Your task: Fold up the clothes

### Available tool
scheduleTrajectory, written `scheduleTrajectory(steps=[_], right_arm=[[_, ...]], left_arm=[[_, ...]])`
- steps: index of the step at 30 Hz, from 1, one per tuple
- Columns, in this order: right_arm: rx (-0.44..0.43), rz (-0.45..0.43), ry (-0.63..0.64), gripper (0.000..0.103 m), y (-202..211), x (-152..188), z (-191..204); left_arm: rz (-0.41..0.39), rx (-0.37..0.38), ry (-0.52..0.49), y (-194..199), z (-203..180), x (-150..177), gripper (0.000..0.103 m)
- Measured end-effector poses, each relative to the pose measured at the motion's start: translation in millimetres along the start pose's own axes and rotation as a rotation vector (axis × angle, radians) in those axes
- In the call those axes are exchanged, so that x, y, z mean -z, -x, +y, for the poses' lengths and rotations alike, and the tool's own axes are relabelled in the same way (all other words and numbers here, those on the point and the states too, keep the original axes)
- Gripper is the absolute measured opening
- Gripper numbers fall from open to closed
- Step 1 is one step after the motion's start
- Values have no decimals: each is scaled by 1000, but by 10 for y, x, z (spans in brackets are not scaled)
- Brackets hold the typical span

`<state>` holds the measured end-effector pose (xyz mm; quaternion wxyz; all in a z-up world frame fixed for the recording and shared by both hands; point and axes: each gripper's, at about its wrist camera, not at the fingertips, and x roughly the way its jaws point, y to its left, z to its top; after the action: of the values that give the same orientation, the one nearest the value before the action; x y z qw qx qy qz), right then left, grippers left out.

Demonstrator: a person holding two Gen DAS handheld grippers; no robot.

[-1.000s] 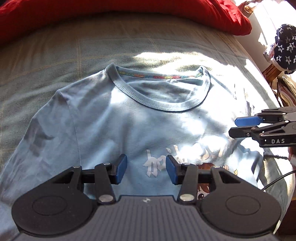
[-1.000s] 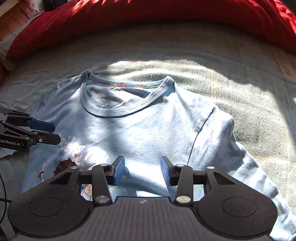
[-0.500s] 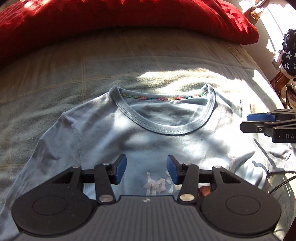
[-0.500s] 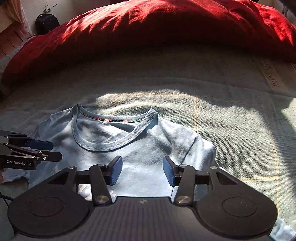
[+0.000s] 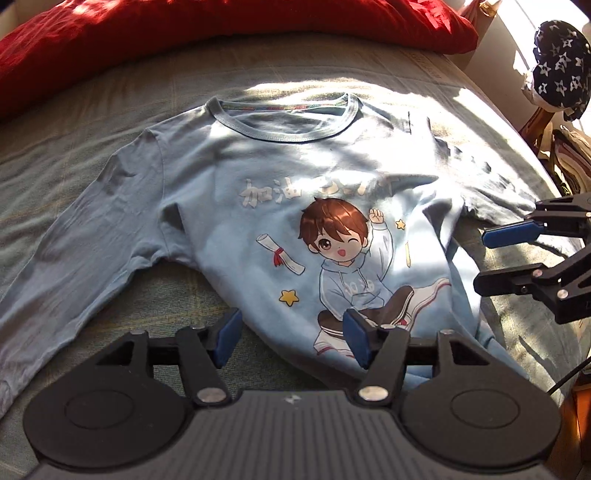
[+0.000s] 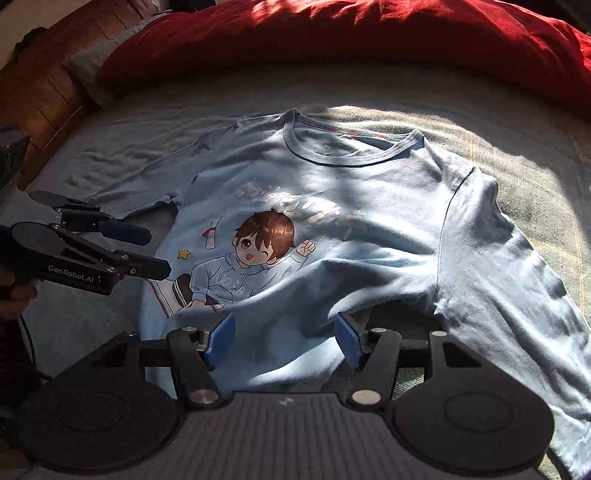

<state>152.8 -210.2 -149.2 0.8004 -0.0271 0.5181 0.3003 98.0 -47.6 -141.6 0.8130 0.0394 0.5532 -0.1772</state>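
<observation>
Spread face-up on the bed (image 5: 110, 85), the blue shirt (image 5: 258, 206) has its hem under both hand-held grippers, left (image 5: 291, 341) and right (image 6: 282, 341), whose jaws, just widened, grip nothing.

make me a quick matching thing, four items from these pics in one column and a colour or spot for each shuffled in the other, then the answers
Column one:
1. quilt
2. shirt
3. star-print cloth
4. scroll in the shirt's print

Column two:
A. light blue, spread front up on the bed
B. white, tied with a red ribbon
C. red, bunched along the far side of the bed
D. navy with white stars, off the bed's right edge in the left wrist view

Pairs: 1-C, 2-A, 3-D, 4-B
</observation>
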Motion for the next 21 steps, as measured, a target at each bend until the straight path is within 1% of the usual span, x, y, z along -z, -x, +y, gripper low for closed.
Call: scheduleTrajectory(steps=[2,5,9,13,15,17,19,21], right_arm=[[-9,3,48,70,69,68,153],[-17,28,101,70,74,144,378],[57,57,216,71,53,240,806],[121,61,306,73,22,268,1180],[144,56,358,76,-24,257,1362],[153,65,404,76,-122,238,1517],[164,82,442,76,-227,222,1635],[202,119,505,76,-382,225,1763]], left_arm=[[9,-11,-39,20,-41,114,62],[17,-3,-87,31,-28,238,62],[9,-14,-135,94,96,369,62],[6,-13,-142,172,288,489,62],[5,-5,-139,209,375,540,62],[3,4,-134,247,461,589,63],[-4,10,-130,282,531,640,67],[-14,11,-128,315,597,694,69]])
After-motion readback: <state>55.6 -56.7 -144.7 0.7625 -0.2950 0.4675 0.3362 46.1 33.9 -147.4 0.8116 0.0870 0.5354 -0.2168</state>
